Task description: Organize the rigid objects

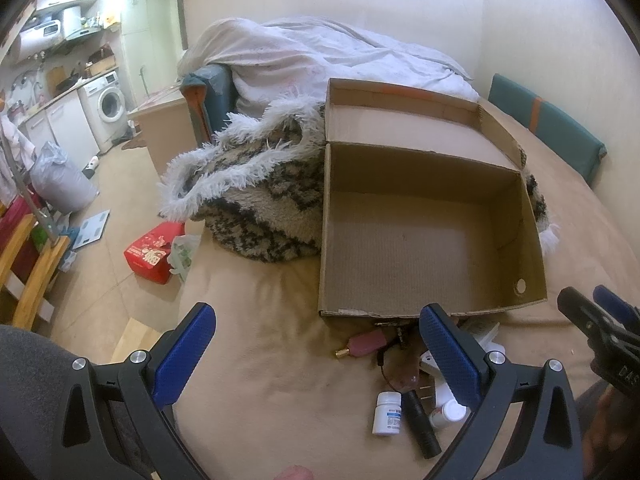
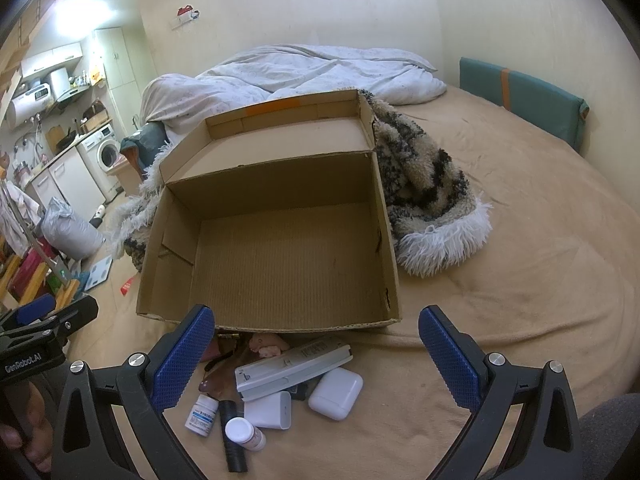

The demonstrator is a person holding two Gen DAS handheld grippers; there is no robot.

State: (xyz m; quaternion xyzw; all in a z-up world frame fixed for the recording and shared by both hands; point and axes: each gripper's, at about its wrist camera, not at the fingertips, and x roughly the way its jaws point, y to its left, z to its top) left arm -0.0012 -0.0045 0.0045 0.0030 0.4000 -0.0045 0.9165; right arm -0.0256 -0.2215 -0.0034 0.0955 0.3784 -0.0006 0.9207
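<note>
An open cardboard box (image 1: pixel 424 308) (image 2: pixel 264 322) sits on the tan bed with nothing inside, its lid folded back. Just in front of it lies a heap of small items: a white pill bottle (image 1: pixel 387 413) (image 2: pixel 202 415), a black cylinder (image 1: pixel 420 424) (image 2: pixel 233 438), a second white bottle (image 2: pixel 244 433), a white earbud case (image 2: pixel 335 393), a white charger block (image 2: pixel 268 409), a grey remote (image 2: pixel 292 368) and a pink bottle (image 1: pixel 366 343). My left gripper (image 1: pixel 316 356) is open, left of the heap. My right gripper (image 2: pixel 316 356) is open above it, holding nothing.
A shaggy patterned blanket (image 1: pixel 264 200) (image 2: pixel 424 184) lies against the box's far side, with a white duvet (image 1: pixel 320 52) behind. Teal cushions (image 1: pixel 548 120) line the wall. The bed edge drops to the floor on the left, where a red package (image 1: pixel 150 252) lies.
</note>
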